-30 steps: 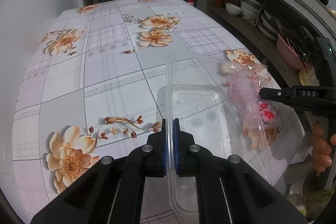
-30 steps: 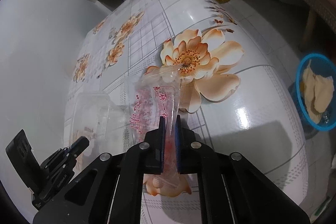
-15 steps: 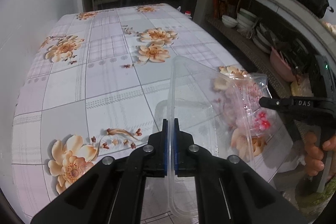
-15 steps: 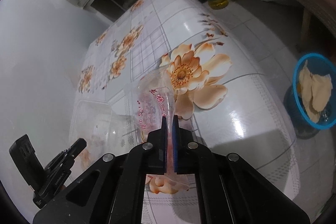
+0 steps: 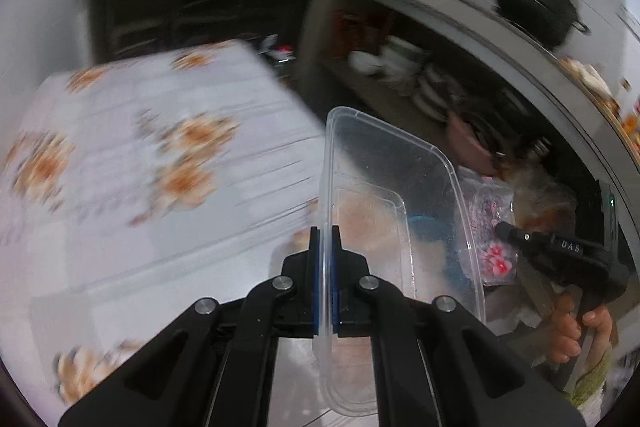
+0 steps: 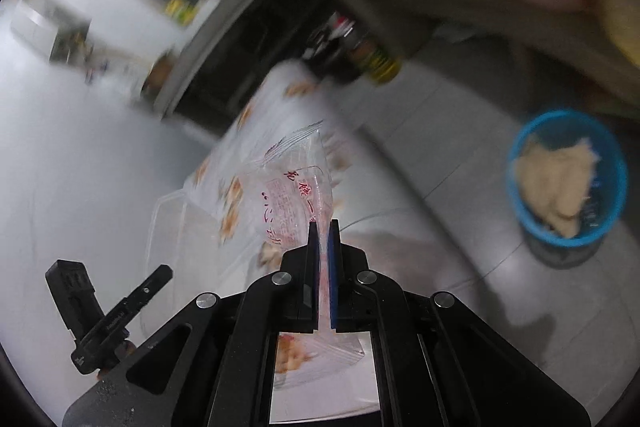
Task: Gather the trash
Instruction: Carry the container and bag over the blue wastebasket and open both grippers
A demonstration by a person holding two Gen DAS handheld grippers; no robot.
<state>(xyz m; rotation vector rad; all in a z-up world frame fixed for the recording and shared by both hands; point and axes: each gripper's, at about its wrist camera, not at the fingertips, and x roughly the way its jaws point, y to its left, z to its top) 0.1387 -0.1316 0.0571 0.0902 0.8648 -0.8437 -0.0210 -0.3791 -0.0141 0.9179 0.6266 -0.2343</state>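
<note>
The left gripper (image 5: 325, 239) pinches a clear plastic container (image 5: 394, 187) by its rim; right of it, the right gripper (image 5: 505, 229) grips a printed plastic bag (image 5: 490, 211).

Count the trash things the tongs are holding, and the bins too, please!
Clear plastic containers: 1, the clear plastic container pinched in the left tongs.
Clear plastic bags with red print: 1, the plastic bag pinched in the right tongs.
Blue bins: 1, the blue bin on the floor, holding crumpled paper.
Total: 3
</note>
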